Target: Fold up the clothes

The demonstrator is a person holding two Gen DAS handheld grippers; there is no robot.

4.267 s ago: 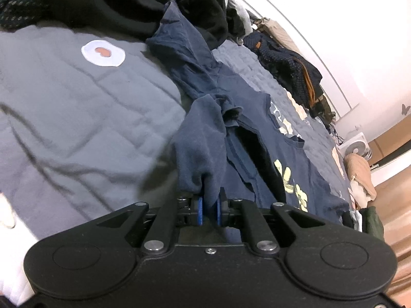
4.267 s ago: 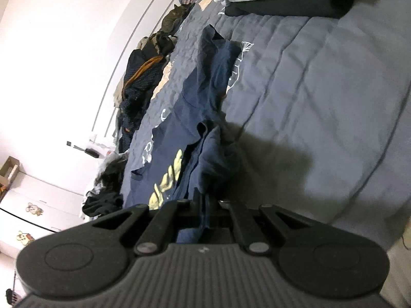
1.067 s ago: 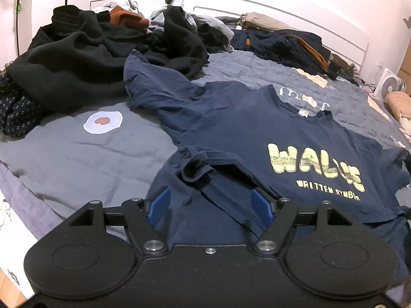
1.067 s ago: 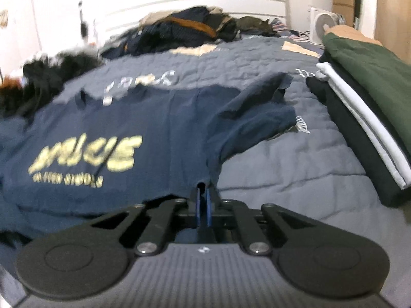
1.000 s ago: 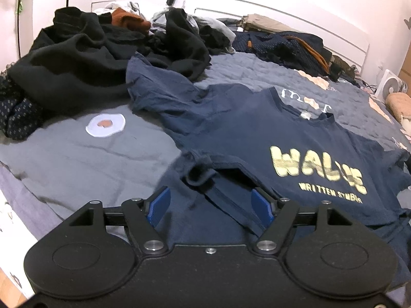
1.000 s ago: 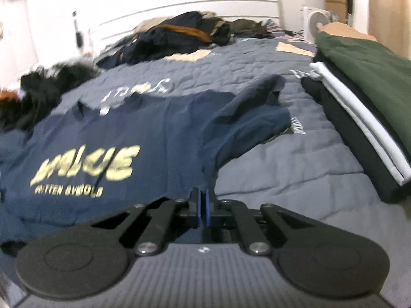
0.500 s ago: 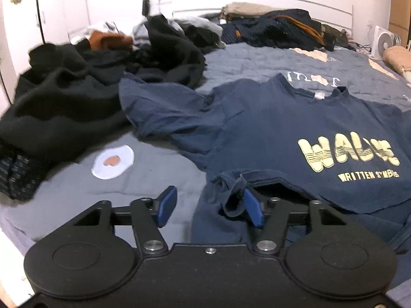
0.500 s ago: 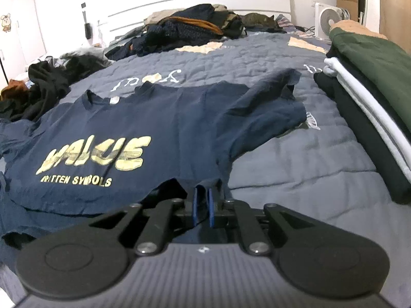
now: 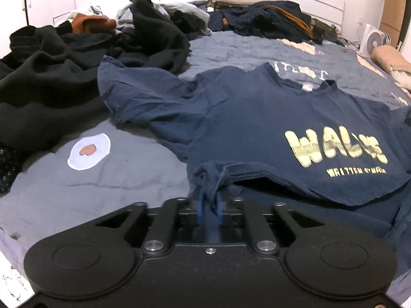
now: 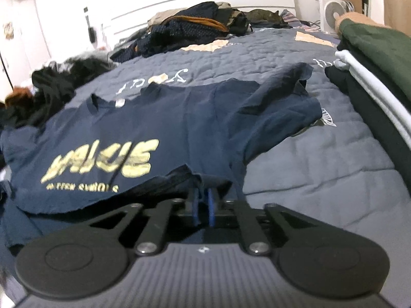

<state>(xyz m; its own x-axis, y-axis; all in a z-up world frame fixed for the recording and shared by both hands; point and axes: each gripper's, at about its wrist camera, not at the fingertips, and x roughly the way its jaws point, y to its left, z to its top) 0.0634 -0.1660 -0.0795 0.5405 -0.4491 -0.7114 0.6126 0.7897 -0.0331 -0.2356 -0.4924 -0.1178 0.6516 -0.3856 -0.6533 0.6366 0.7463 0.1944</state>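
A navy T-shirt (image 9: 257, 123) with yellow lettering lies face up and spread out on the grey quilted bed (image 9: 128, 174). In the left wrist view my left gripper (image 9: 209, 205) is closing its jaws, and the blue pads pinch a bunched piece of the shirt's lower left hem. The right wrist view shows the same T-shirt (image 10: 179, 118) from the other side. There my right gripper (image 10: 203, 202) is closing its jaws on the hem at the lower right corner, with cloth between the pads. The front layer of the hem is lifted off the back layer.
A heap of black clothes (image 9: 51, 77) lies left of the shirt, beside a white patch (image 9: 88, 151) on the quilt. A stack of folded clothes (image 10: 372, 77) sits at the right. More garments (image 10: 195, 30) are piled by the headboard, near a small fan (image 9: 375, 41).
The left gripper's jaws, wide apart a second ago, have come together on the shirt's hem. The right gripper stays pinched on its corner. The shirt, earlier hanging bunched, now lies spread on the bed.
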